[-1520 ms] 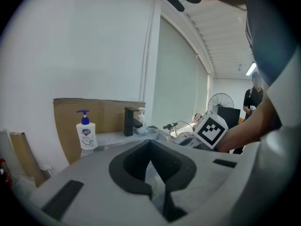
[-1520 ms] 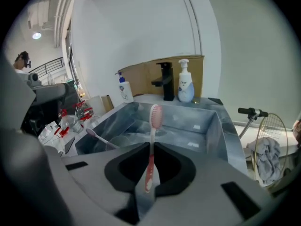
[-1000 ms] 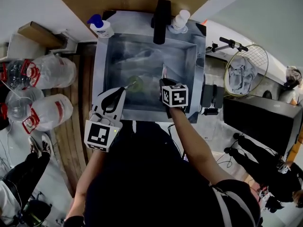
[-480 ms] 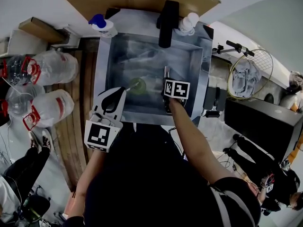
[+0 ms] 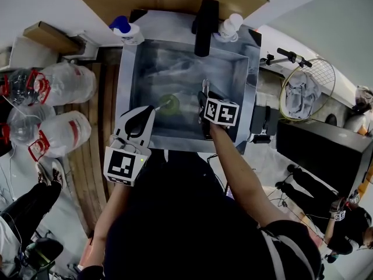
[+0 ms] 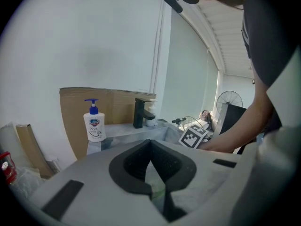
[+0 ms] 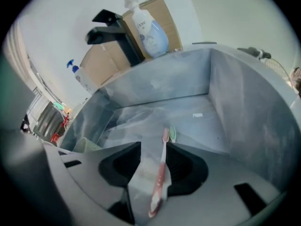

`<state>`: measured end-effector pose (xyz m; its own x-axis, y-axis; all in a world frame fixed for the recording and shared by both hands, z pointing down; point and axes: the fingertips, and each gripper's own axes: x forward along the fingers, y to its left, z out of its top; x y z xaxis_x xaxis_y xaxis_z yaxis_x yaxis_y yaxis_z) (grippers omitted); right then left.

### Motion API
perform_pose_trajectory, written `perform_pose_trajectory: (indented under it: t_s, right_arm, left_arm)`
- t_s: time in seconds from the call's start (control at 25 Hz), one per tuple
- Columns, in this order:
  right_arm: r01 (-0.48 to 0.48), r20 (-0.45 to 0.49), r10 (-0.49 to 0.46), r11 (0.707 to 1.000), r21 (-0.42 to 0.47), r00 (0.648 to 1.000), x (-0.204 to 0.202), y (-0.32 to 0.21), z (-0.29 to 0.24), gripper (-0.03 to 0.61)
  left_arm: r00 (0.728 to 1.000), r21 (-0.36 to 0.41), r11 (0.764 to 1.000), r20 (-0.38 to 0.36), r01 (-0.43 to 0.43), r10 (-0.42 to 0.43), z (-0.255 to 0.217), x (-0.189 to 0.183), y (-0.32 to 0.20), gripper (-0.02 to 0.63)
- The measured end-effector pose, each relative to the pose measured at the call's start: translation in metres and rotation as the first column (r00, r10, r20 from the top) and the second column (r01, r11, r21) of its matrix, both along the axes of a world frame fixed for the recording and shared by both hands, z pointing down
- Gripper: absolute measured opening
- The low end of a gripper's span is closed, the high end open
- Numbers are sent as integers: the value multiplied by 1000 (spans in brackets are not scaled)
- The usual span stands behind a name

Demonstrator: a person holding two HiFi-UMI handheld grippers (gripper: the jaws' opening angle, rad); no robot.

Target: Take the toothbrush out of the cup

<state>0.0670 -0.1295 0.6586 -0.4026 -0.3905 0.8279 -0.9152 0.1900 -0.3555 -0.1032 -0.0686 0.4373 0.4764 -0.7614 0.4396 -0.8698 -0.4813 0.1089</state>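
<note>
A green cup (image 5: 169, 104) stands on the floor of the grey sink (image 5: 140, 69). My left gripper (image 5: 152, 109) reaches it from the near left. In the left gripper view, that gripper (image 6: 151, 173) is shut on a green sliver of the cup (image 6: 157, 189). My right gripper (image 5: 204, 95) is low in the sink, right of the cup. Its jaws are opening. The pink toothbrush (image 7: 161, 173) lies loose between the right gripper's (image 7: 154, 147) spread pads, head pointing away, leaning near the right pad. The cup (image 7: 84, 145) shows at the left of that view.
A black faucet (image 5: 205, 22) stands at the sink's back edge, with a blue-pump soap bottle (image 5: 125, 31) to its left and a white bottle (image 5: 228, 27) to its right. Large water jugs (image 5: 58, 86) lie on the floor at left. A racket (image 5: 303, 89) leans at right.
My right gripper has shifted a little to the right inside the sink. The left gripper and the cup have stayed in place.
</note>
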Motion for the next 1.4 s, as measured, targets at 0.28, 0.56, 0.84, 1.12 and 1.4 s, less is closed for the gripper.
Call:
perform_pose_trajectory:
  t_s: [0.28, 0.56, 0.84, 1.12, 1.4]
  right_arm:
    - [229, -56, -224, 909, 348, 973, -30, 7, -83, 158]
    - [579, -201, -561, 651, 491, 803, -97, 55, -122, 127]
    - [789, -359, -731, 398, 468, 581, -139, 82, -118, 112]
    - [895, -461, -793, 226, 384, 398, -167, 95, -103, 107]
    - [934, -506, -803, 166, 317, 314, -178, 97, -84, 81]
  left_arm:
    - [1000, 17, 1000, 7, 20, -20, -5, -6, 9, 21]
    - [999, 29, 999, 10, 32, -33, -11, -8, 24, 21]
    - [997, 30, 997, 19, 78, -79, -12, -21, 35, 21]
    - [990, 30, 990, 28, 139, -140, -14, -40, 46, 21]
    - [981, 28, 982, 34, 188, -189, -13, -55, 54, 21]
